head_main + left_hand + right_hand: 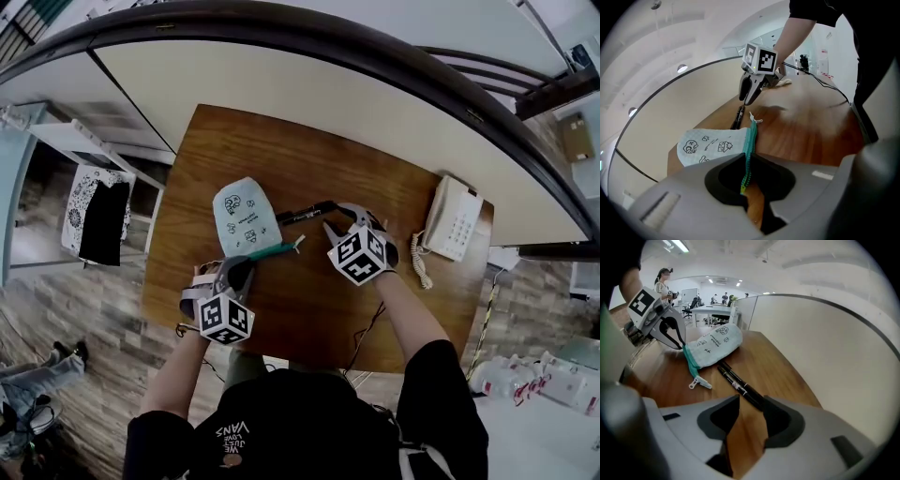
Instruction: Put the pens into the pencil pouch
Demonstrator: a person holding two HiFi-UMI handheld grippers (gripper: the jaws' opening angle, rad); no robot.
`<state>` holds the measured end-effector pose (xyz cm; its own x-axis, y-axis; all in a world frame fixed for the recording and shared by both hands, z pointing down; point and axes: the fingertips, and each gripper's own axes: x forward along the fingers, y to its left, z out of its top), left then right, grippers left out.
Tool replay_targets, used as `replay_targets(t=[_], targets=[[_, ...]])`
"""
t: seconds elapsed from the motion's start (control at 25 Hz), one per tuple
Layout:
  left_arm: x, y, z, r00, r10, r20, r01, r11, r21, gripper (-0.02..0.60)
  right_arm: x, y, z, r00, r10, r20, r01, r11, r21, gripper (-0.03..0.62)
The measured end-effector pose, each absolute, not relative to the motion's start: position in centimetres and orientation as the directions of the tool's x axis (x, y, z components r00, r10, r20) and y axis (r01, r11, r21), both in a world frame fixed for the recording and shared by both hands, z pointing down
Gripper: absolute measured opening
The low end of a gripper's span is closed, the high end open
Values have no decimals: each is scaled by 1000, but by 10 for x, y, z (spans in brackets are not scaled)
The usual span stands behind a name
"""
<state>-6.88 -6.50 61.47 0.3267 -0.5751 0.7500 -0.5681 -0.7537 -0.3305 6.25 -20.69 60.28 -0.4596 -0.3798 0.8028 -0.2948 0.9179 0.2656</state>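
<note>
The left claw (750, 197) is clamped on the teal zipper edge of the pencil pouch (710, 145), which lies on the counter (773, 366). The right claw (745, 439) stands apart at the end of the two black pens (740, 389). It should centre one pen between its jaws before closing.

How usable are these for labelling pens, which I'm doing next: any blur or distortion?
Head view: sharp, but fisheye bows the table edges. Left gripper view: pouch crisp, wood near the right gripper smeared. Right gripper view: pens crisp, evenly lit.
</note>
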Motion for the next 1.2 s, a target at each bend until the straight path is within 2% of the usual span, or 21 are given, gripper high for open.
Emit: replay_targets(t=[0.28, 0.68, 0.92, 1.2], targets=[[-69, -72, 602, 335, -612, 716, -617, -717, -325, 12, 60, -211, 621, -478, -322, 817, -283, 937, 204, 137], [-72, -77, 602, 332, -631, 702, -633, -700, -330, 14, 66, -197, 619, -487, -247, 838, -302, 948, 104, 141], [-74, -74, 601, 332, -619, 712, -648, -698, -304, 17, 71, -203, 613, -492, -289, 821, -316, 938, 141, 143], [-75, -68, 606, 336, -614, 714, -649, -701, -296, 18, 68, -209, 625, -499, -266, 825, -307, 944, 118, 143]])
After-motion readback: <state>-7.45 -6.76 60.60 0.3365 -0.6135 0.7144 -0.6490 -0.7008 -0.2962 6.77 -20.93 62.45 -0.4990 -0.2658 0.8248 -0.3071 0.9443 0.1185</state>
